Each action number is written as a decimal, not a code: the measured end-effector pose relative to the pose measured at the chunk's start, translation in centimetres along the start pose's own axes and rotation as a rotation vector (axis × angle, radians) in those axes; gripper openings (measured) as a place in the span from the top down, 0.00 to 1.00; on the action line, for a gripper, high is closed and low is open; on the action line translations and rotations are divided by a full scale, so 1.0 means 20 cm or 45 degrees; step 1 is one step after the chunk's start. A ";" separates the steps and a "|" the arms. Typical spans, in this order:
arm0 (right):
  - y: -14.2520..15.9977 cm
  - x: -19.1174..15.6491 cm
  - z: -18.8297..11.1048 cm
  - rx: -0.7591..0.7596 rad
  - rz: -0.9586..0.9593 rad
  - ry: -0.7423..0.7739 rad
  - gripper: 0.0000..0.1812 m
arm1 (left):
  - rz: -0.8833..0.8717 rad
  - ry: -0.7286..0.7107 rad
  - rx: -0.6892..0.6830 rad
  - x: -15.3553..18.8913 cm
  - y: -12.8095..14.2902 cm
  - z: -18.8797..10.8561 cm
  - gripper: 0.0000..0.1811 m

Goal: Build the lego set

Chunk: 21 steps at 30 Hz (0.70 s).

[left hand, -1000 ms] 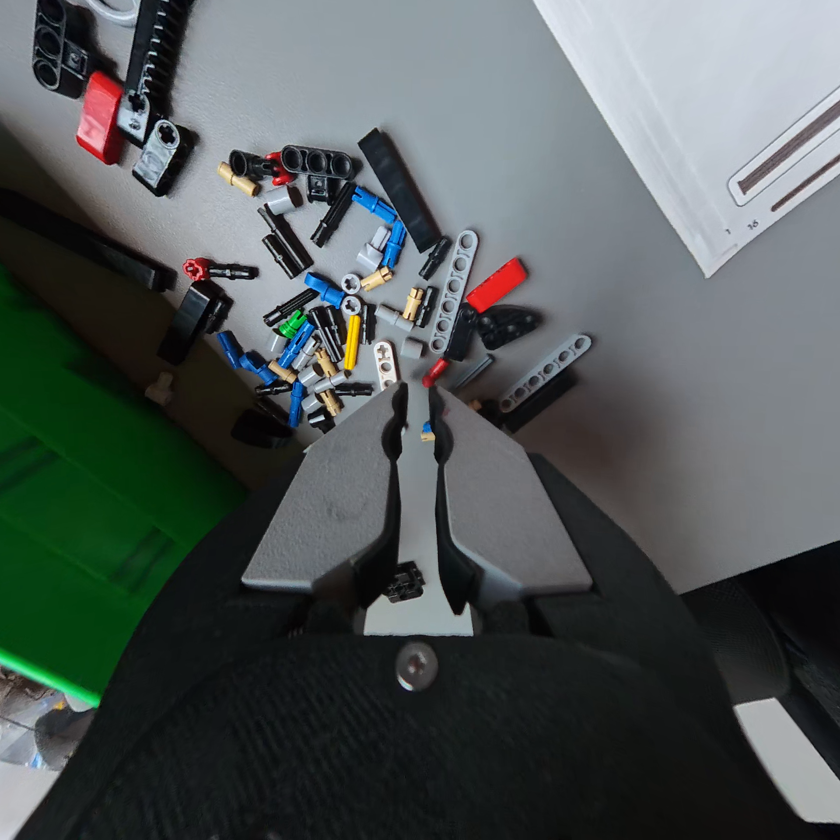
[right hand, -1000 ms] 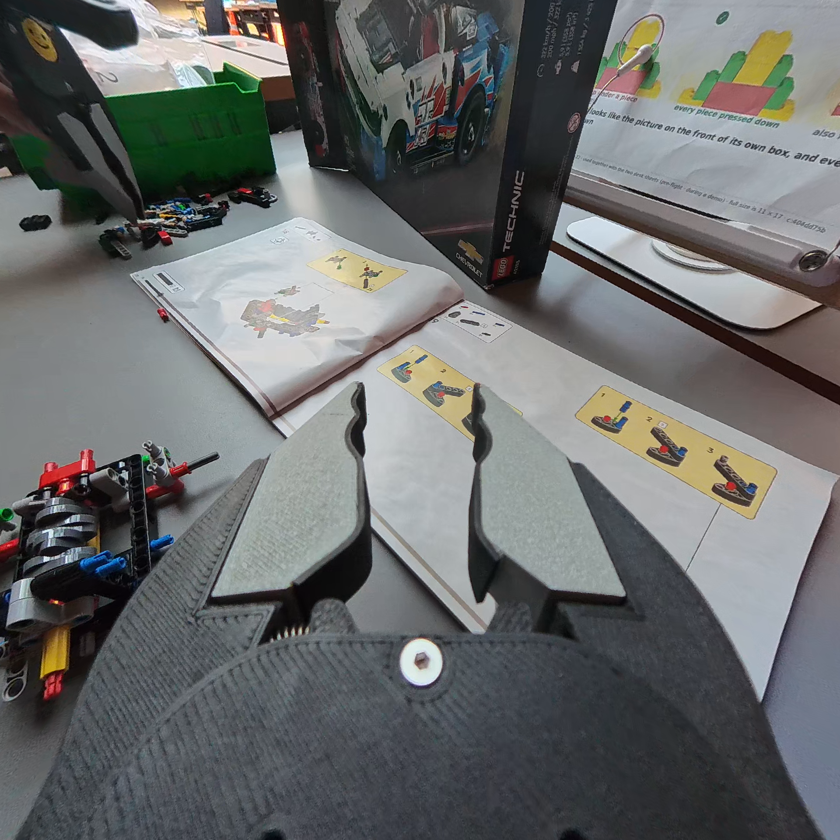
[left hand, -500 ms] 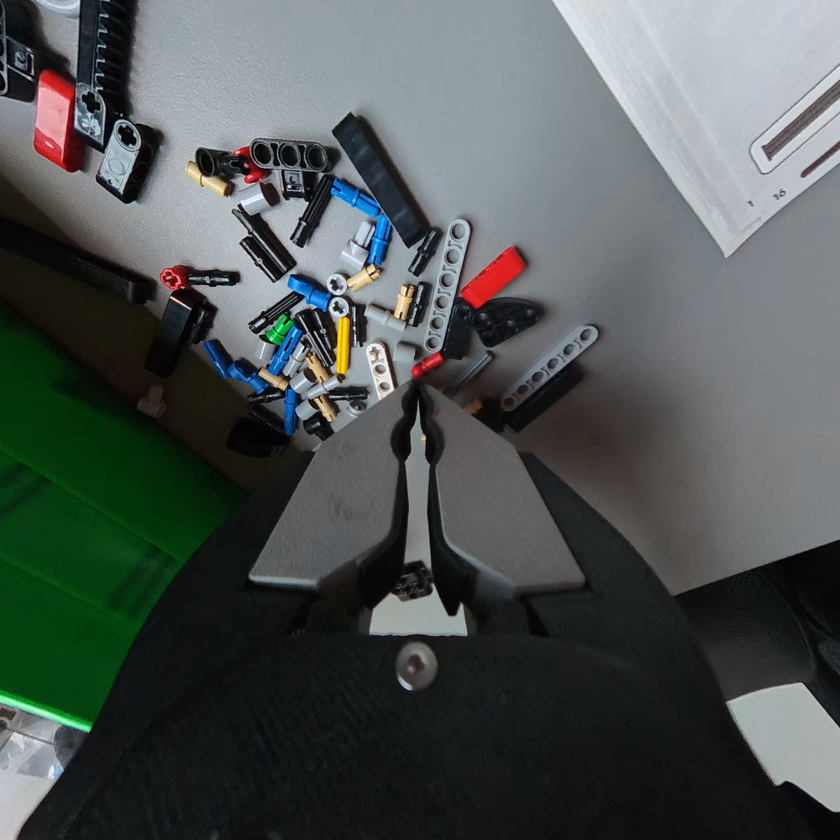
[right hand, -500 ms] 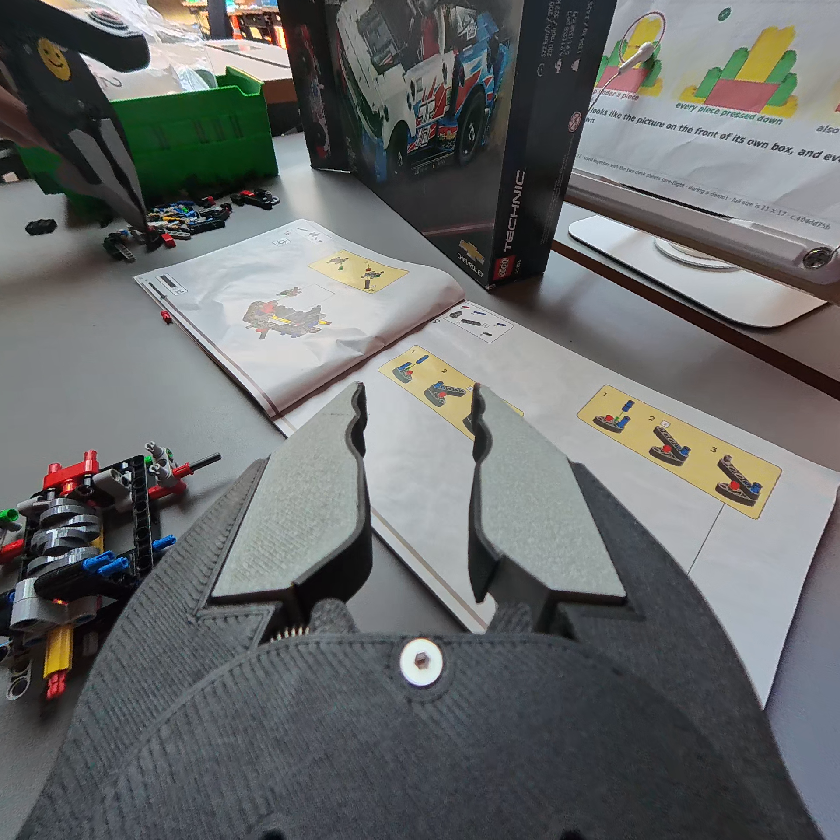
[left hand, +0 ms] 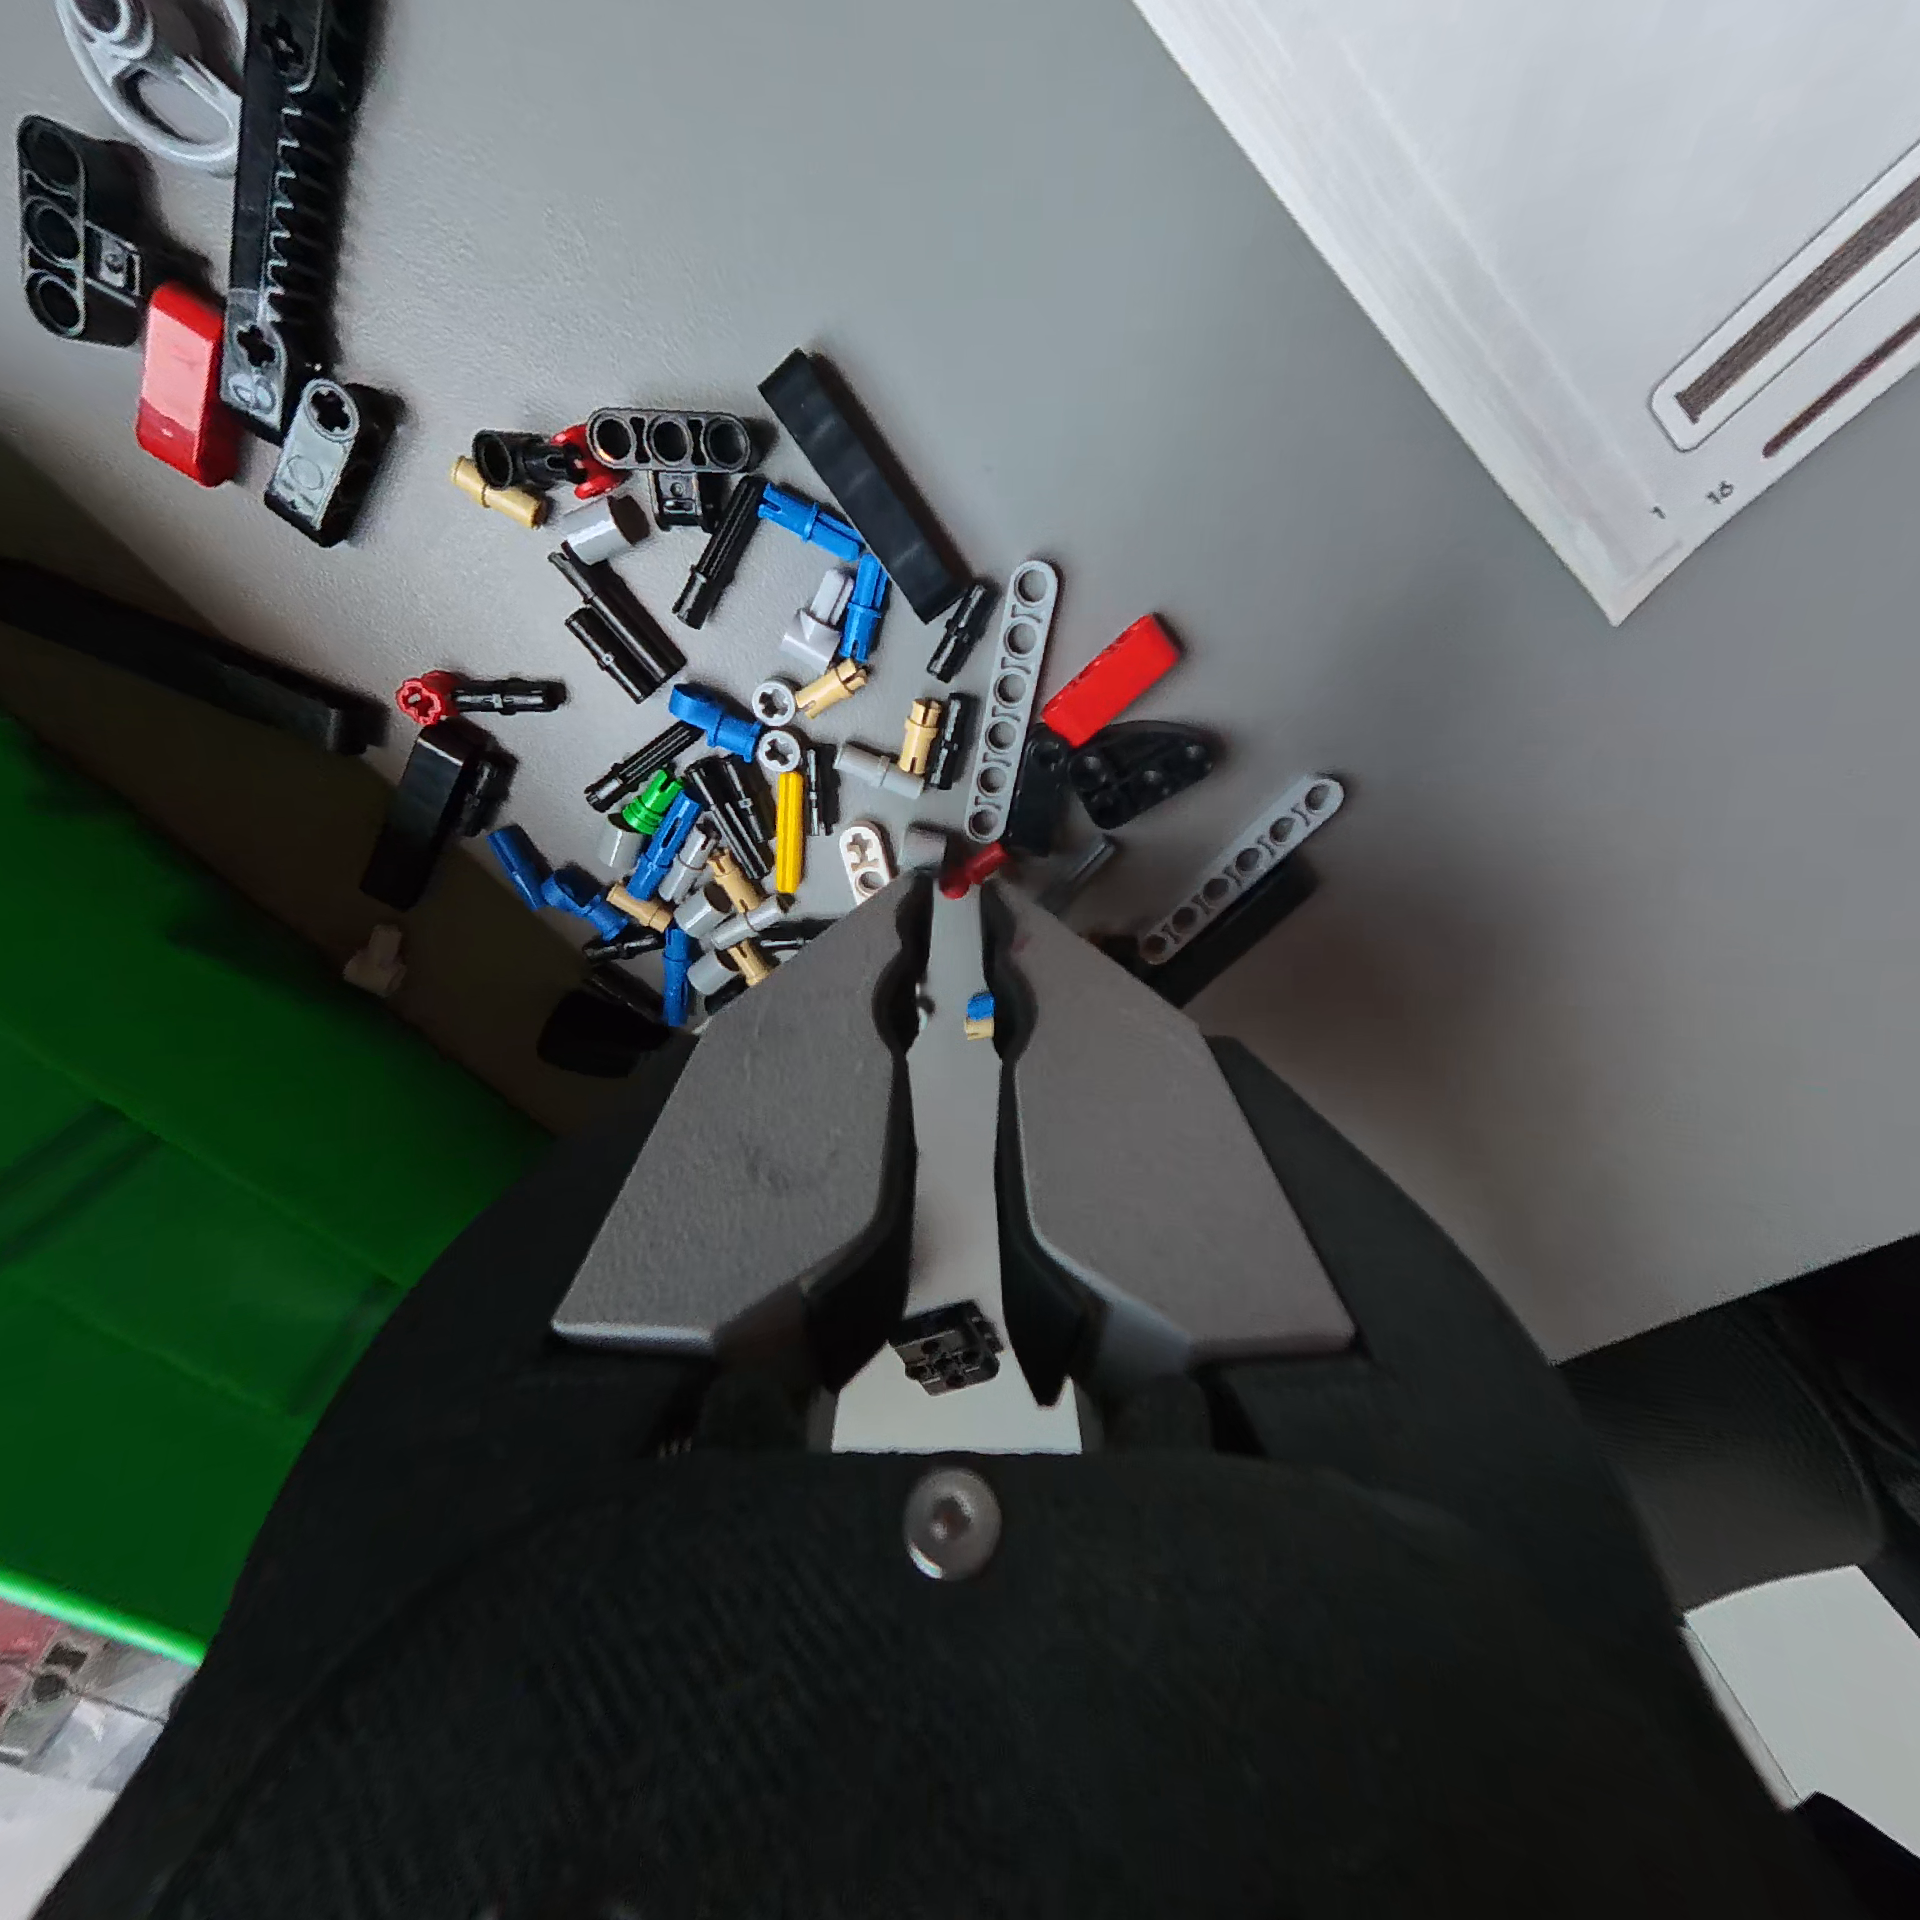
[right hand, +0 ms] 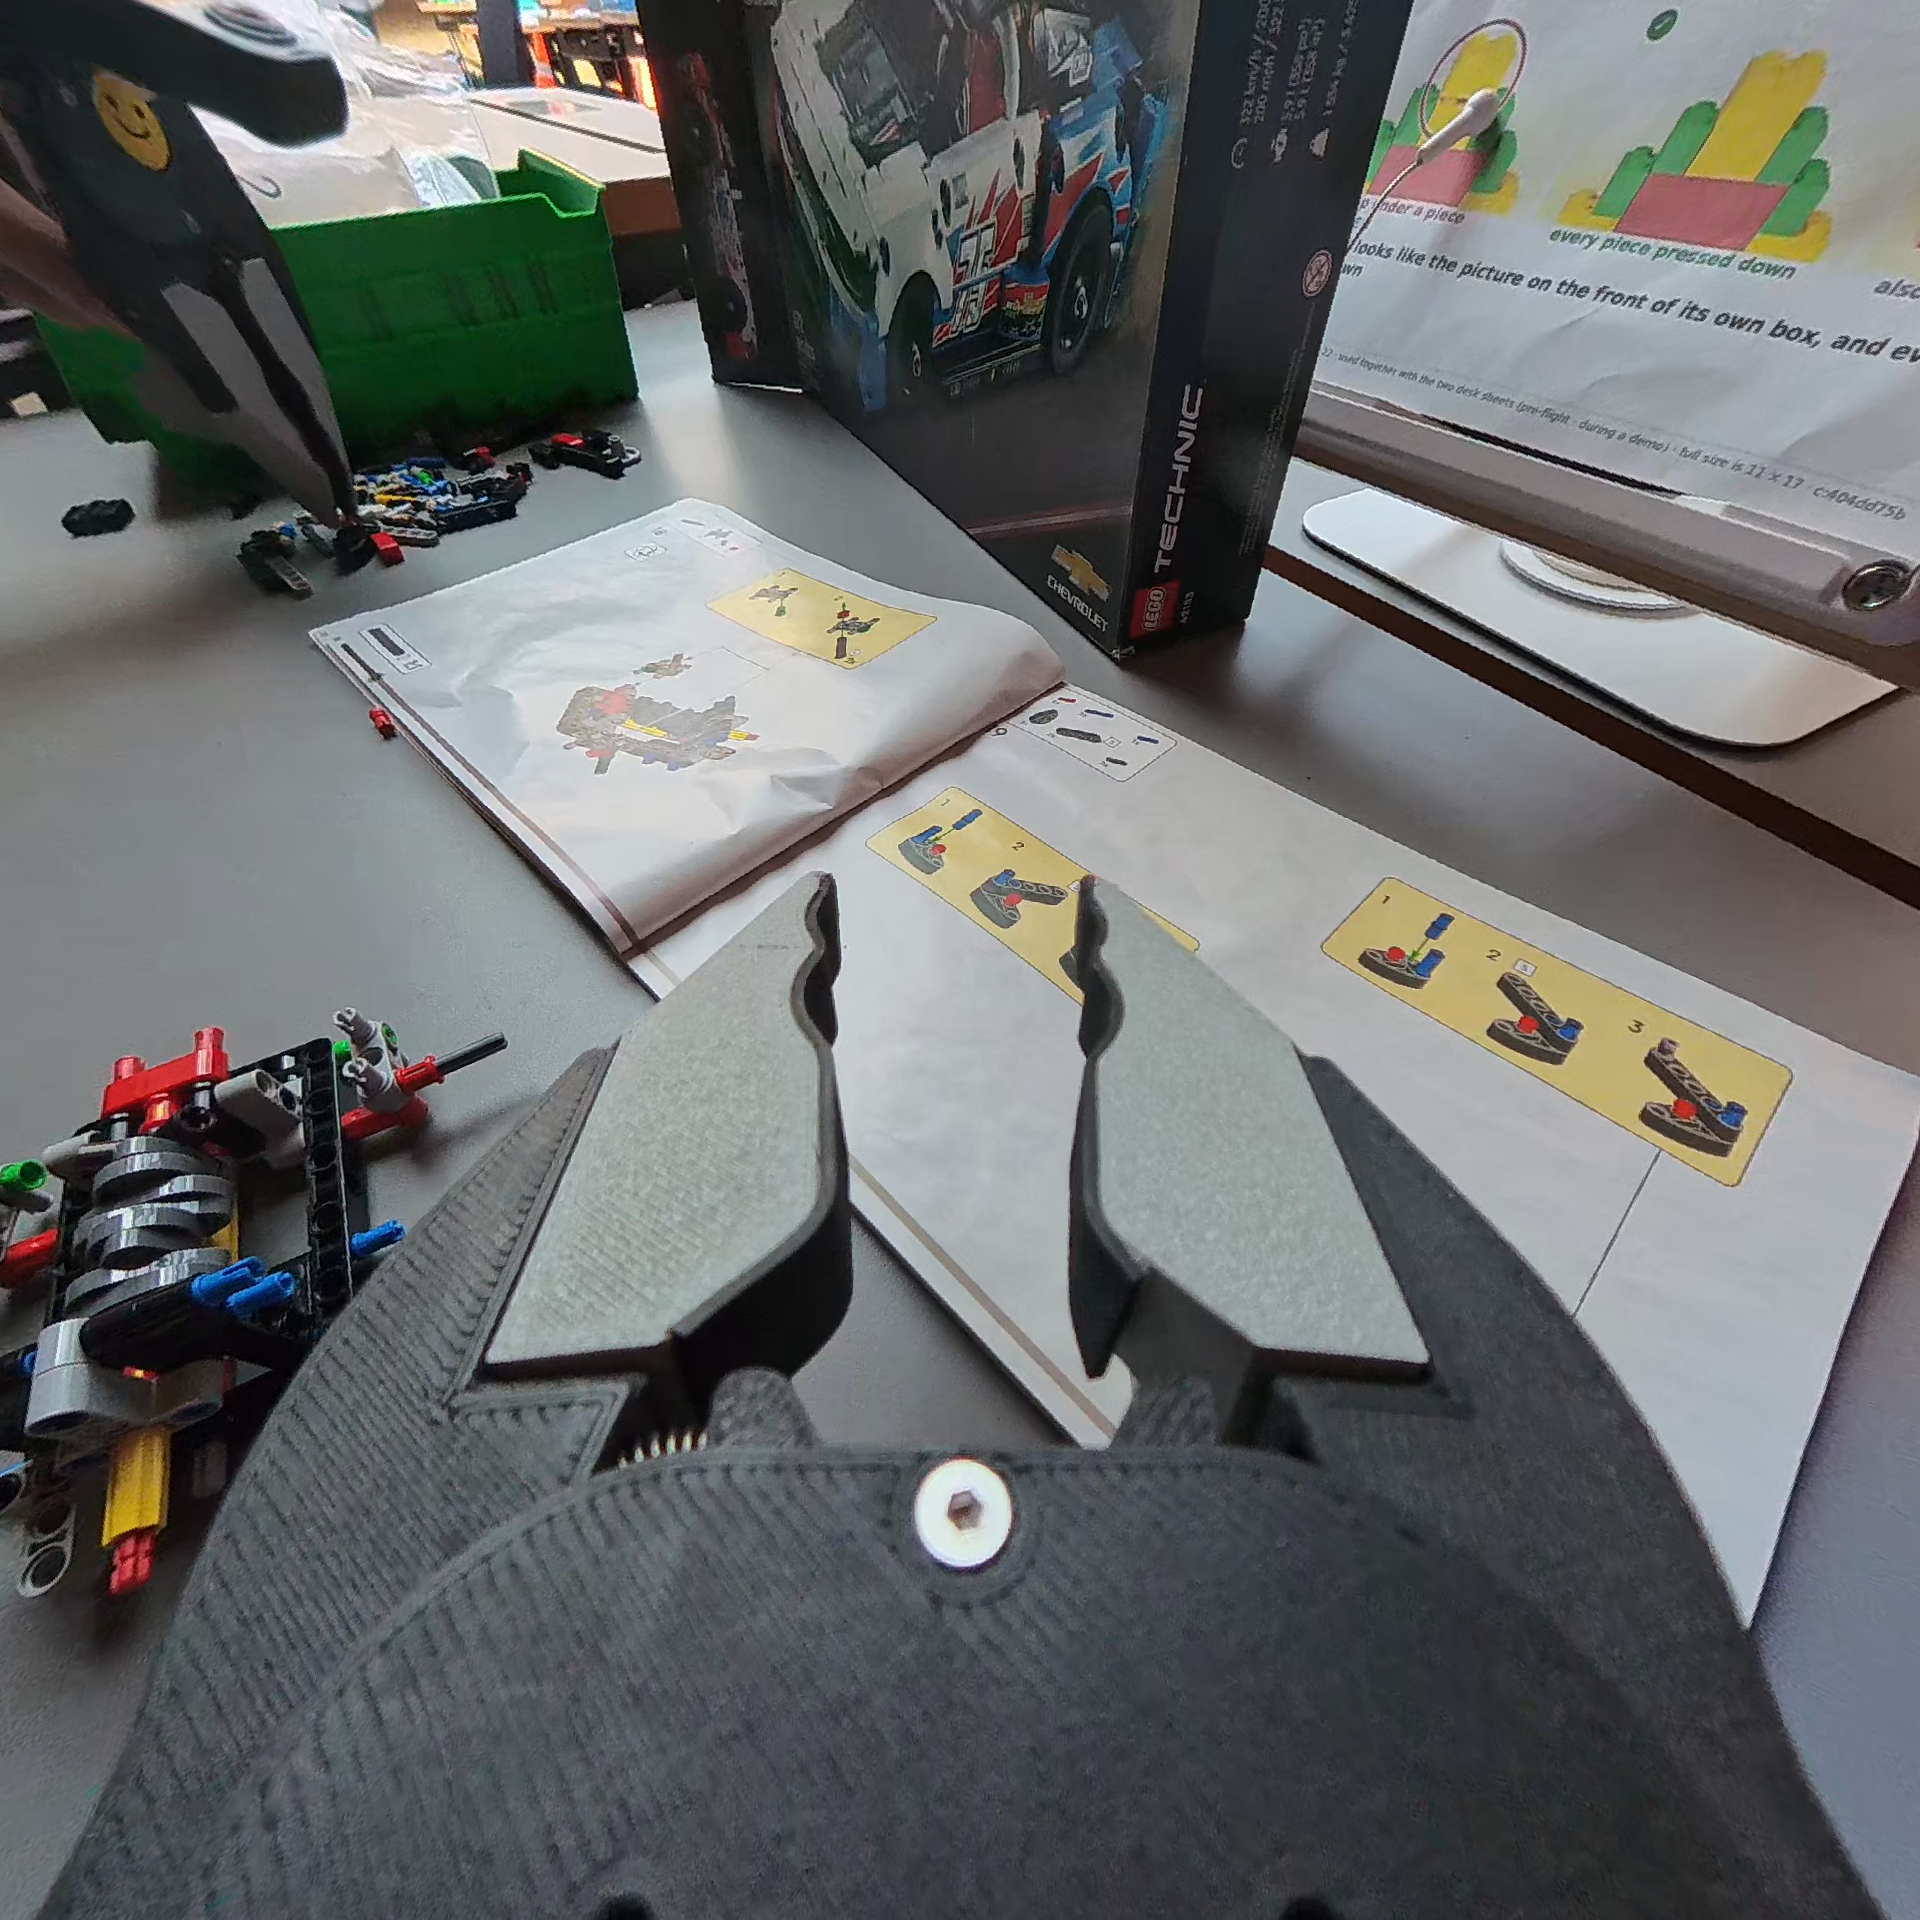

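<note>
My left gripper (left hand: 951, 904) points down at the near edge of a pile of small Lego Technic pieces (left hand: 727, 727) on the grey table. Its jaws stand a narrow gap apart. A small blue and tan pin (left hand: 979, 1013) shows in that gap, close to the right finger, and a red pin (left hand: 971, 868) lies just past the tips. The left gripper also shows far left in the right wrist view (right hand: 338, 499), tips at the pile. My right gripper (right hand: 951, 904) is open and empty above the open instruction booklet (right hand: 675, 707). A partly built model (right hand: 177, 1226) lies to its left.
A green bin (right hand: 457, 301) stands behind the pile and also shows in the left wrist view (left hand: 156, 1195). The set's box (right hand: 987, 260) stands upright behind the booklet. A monitor foot (right hand: 1579, 623) is at the right. A small black piece (left hand: 945, 1345) lies between the left finger bases. My right fingertips sit around 45 centimetres from my left ones. From my left tips it is roughly 12 centimetres to the small black piece (left hand: 945, 1345); from my right, 55 centimetres.
My left gripper's jaws closed almost fully half a second ago and now stand a narrow gap apart again. The blue and tan pin still shows between them. The right gripper has barely moved.
</note>
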State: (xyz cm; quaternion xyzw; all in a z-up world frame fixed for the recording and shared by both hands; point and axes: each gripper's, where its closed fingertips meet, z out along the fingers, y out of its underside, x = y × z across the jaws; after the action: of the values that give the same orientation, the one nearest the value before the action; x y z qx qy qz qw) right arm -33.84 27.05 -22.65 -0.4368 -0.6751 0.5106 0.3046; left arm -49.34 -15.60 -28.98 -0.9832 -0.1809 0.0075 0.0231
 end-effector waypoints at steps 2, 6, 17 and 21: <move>0.00 0.00 0.00 0.000 0.000 -0.001 0.76 | 0.010 0.002 -0.009 0.00 0.00 0.01 0.96; 0.00 0.00 0.00 0.001 0.002 -0.002 0.76 | 0.020 0.000 -0.009 0.00 0.00 0.01 0.96; 0.00 0.00 0.00 0.000 0.007 -0.002 0.76 | 0.018 -0.090 0.045 -0.02 -0.03 -0.13 0.97; 0.00 0.00 0.00 0.000 0.011 -0.003 0.76 | 0.130 -0.076 0.111 0.15 -0.11 -0.22 0.97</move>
State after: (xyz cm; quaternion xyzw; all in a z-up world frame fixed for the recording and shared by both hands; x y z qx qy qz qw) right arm -33.92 27.12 -22.71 -0.4389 -0.6735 0.5125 0.3017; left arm -47.21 -12.60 -24.49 -0.9886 -0.1305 0.0460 0.0602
